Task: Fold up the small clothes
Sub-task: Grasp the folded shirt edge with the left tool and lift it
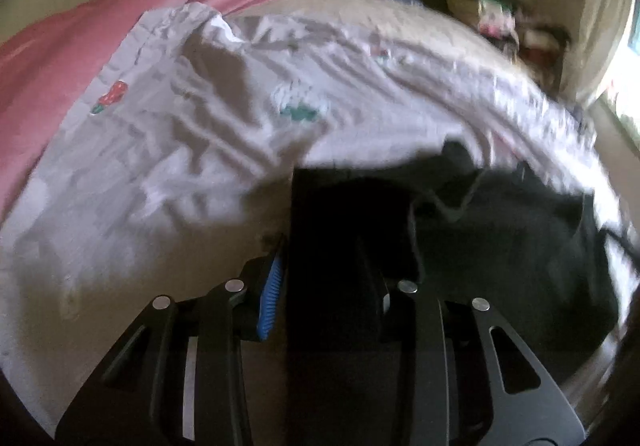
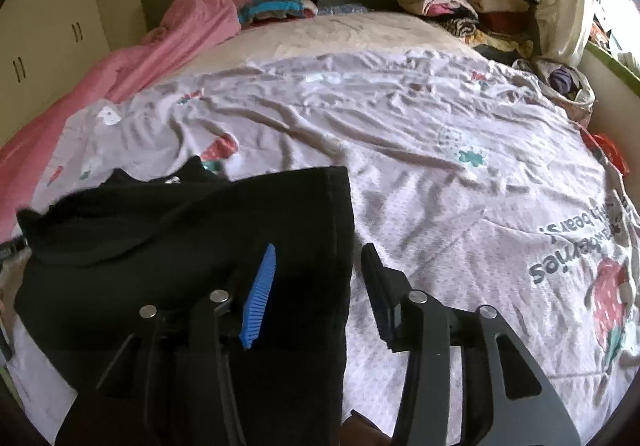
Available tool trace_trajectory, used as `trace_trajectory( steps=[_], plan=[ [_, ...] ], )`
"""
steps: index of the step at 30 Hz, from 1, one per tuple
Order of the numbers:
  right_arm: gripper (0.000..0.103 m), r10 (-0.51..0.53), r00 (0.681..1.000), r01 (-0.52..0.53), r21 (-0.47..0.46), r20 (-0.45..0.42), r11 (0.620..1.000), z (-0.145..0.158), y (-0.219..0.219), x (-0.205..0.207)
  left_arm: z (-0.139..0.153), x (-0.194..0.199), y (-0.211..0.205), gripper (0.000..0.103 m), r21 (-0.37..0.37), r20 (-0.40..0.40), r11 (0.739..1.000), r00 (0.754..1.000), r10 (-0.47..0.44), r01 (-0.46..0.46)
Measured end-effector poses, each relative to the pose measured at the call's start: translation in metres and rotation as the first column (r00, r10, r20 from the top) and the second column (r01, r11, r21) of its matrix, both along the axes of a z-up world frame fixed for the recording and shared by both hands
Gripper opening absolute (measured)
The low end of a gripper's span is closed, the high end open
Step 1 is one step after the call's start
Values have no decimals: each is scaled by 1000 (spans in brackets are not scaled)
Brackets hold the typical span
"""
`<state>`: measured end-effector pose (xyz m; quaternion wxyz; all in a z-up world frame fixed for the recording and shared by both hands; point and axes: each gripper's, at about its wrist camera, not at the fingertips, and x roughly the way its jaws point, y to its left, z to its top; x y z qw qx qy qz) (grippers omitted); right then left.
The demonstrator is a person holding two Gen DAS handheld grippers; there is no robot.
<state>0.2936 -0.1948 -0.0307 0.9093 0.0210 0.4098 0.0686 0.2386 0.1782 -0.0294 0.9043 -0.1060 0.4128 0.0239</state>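
Both tongs over black garment (image 2: 192,230): right tongs (image 2: 316,298) apart; left tongs (image 1: 328,286) clamped on it, blurred.

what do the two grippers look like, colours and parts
Both the left gripper and the right gripper are black, with slotted linkage arms joined by round silver pins. Each carries one ribbed blue pad facing a plain black finger. No cables or sleeves show.

Daylight glares from a bright window (image 2: 616,1) at the right edge; the left wrist view is motion-blurred, both fisheye frames curve with dark corners.
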Motion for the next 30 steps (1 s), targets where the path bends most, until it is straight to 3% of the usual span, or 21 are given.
trace_trajectory(
  steps=[5,8,10,11,14,16,24,30],
  plan=[
    [45,-7,999,6,-15,-36,1000,-14,2,15,-4,14,16,27,-86,50,994,996,70,-66],
    [44,-2,1000,2,-13,-28,1000,-14,2,19,-14,17,17,27,-136,26,990,998,50,-46],
    [42,2,1000,-2,-9,-23,1000,-14,2,22,-16,17,14,27,-129,22,991,999,40,-37],
    [34,5,1000,-5,-5,-23,1000,-14,3,23,-16,17,13,26,-127,25,991,999,37,-33],
    [14,20,1000,-20,6,-22,1000,-14,5,25,-15,16,9,11,-121,34,993,999,19,-15],
    [8,19,1000,-19,4,-6,1000,-11,5,23,-11,13,8,8,-114,51,994,999,13,-7],
    [6,-15,996,11,51,85,999,15,-3,14,17,-4,16,2,-110,132,994,991,33,-19],
    [6,-44,998,43,22,37,999,-6,0,30,-9,4,35,2,-174,59,982,994,88,-77]
  ],
)
